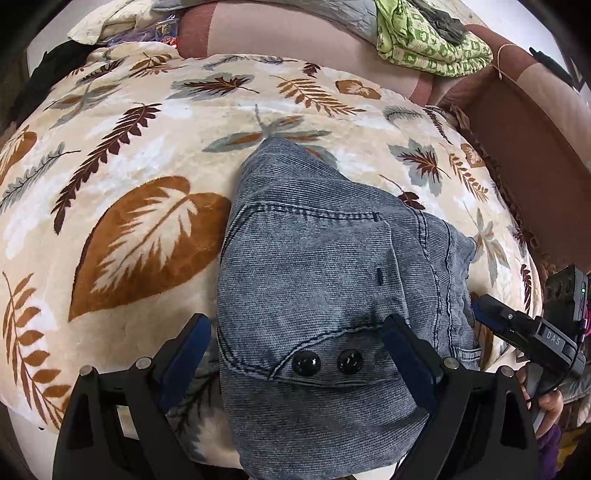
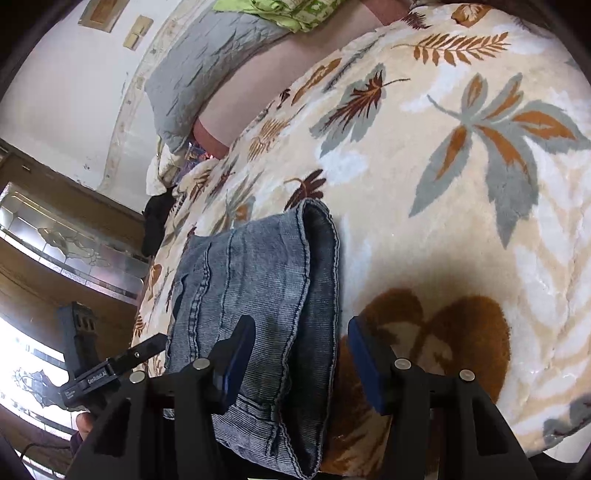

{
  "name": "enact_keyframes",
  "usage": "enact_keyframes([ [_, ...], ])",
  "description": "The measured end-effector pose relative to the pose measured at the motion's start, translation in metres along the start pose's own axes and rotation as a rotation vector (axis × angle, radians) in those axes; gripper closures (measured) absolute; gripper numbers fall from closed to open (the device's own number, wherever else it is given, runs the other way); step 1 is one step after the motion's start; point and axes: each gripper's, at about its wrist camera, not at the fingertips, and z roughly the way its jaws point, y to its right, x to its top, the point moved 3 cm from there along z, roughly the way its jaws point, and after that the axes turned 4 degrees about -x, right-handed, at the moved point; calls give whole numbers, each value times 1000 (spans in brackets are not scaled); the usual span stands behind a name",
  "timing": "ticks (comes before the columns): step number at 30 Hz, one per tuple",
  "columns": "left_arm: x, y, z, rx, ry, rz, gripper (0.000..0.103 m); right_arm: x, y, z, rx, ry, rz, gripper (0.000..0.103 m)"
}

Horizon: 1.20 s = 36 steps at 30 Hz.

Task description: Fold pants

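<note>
Grey-blue denim pants (image 1: pixel 314 280) lie folded in a compact bundle on a cream blanket with leaf prints (image 1: pixel 140 155). A pocket flap with two black buttons (image 1: pixel 327 362) faces me. My left gripper (image 1: pixel 299 332) is open, its blue-padded fingers straddling the near end of the bundle. In the right wrist view the pants (image 2: pixel 258 295) show their hemmed edge. My right gripper (image 2: pixel 301 339) is open over that edge, the left finger above the denim, the right finger over the blanket (image 2: pixel 461 184). Neither grips cloth. The right gripper also shows in the left wrist view (image 1: pixel 524 325).
A green patterned cloth (image 1: pixel 428 40) and grey quilt lie on the pink-brown headboard cushion (image 1: pixel 258 33) at the far side. A brown bed frame edge (image 1: pixel 524 147) runs on the right. A wall and a glass-panelled door (image 2: pixel 55 240) stand beyond the bed.
</note>
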Motion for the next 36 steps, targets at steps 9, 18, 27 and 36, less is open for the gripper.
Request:
enact_keyframes([
  [9, 1, -3, 4, -13, -11, -4, 8, 1, 5, 0, 7, -5, 11, 47],
  [18, 2, -3, 5, -22, 3, 1, 8, -1, 3, 5, -1, -23, -8, 47],
  [27, 7, 0, 7, -76, 15, 11, 8, -1, 3, 8, 7, -30, -4, 47],
  [36, 13, -9, 1, -101, 26, 4, 9, -2, -5, 16, 22, -46, -14, 44],
])
